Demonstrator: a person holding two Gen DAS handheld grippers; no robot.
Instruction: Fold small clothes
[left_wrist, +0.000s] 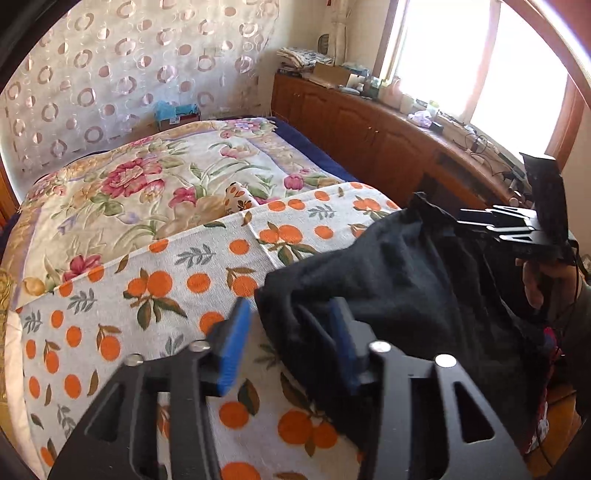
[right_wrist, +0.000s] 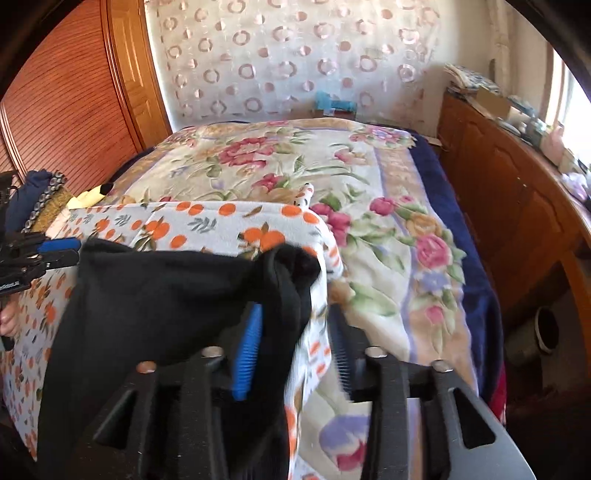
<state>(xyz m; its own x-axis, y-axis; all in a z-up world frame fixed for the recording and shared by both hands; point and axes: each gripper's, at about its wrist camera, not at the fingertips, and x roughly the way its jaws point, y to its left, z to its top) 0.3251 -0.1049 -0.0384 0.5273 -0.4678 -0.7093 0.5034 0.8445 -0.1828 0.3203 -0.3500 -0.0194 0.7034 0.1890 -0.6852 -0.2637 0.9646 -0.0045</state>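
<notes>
Legible text: none confirmed. Small white lettering on black body of left gripper (right_wrist: 55, 254), far left edge of right wrist view, too blurred and cropped to read. Items on wooden cabinet (left_wrist: 369, 125), upper right of left wrist view: print too small to make out.

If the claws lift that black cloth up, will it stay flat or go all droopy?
Probably droopy: the black cloth already lies in soft folds and sags over the orange-print towel. It looks thin, so likely light. The ribbed blue pads of the left claw should keep it from slipping.
</notes>
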